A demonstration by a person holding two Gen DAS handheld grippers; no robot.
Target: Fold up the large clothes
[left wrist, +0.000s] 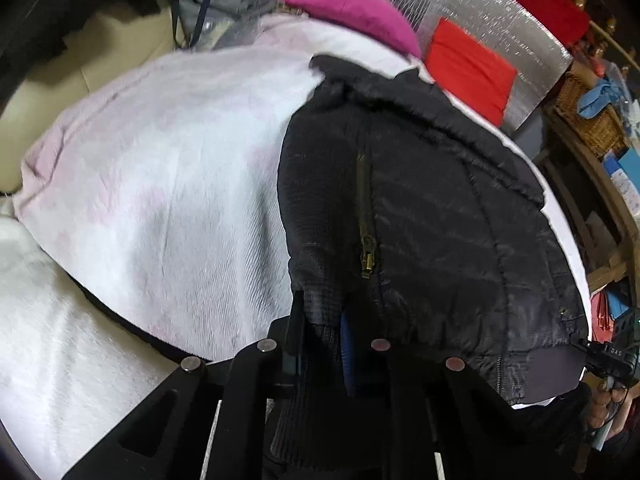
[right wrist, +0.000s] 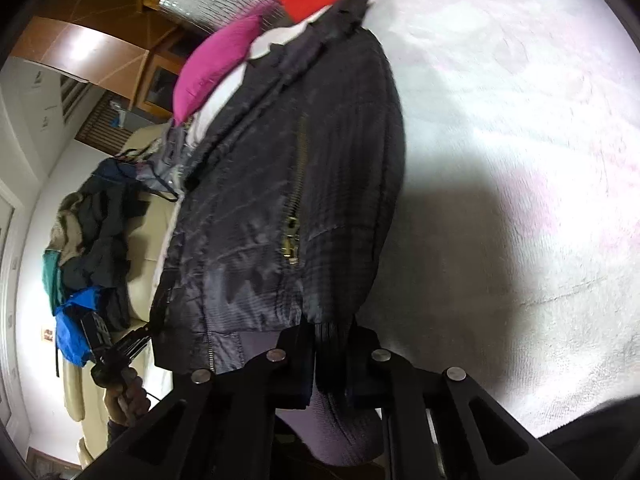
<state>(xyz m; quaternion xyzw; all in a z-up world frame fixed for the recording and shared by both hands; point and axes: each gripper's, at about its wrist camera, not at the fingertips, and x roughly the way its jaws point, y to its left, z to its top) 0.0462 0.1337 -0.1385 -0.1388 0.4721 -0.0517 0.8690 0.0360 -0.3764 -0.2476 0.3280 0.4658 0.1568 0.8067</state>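
Now jacket hem (left wrist: 324, 344) between left tool (left wrist: 320, 344) pads.

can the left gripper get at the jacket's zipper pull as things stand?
Probably not yet: the left gripper is shut on the black jacket hem. The zipper pull lies uncovered just ahead, so it must let go first.

One black jacket (left wrist: 420, 208), one magenta cushion (left wrist: 352, 12), one red cushion (left wrist: 468, 68), two tools: left (left wrist: 320, 344), right (right wrist: 332, 344); clothes heap uncounted.
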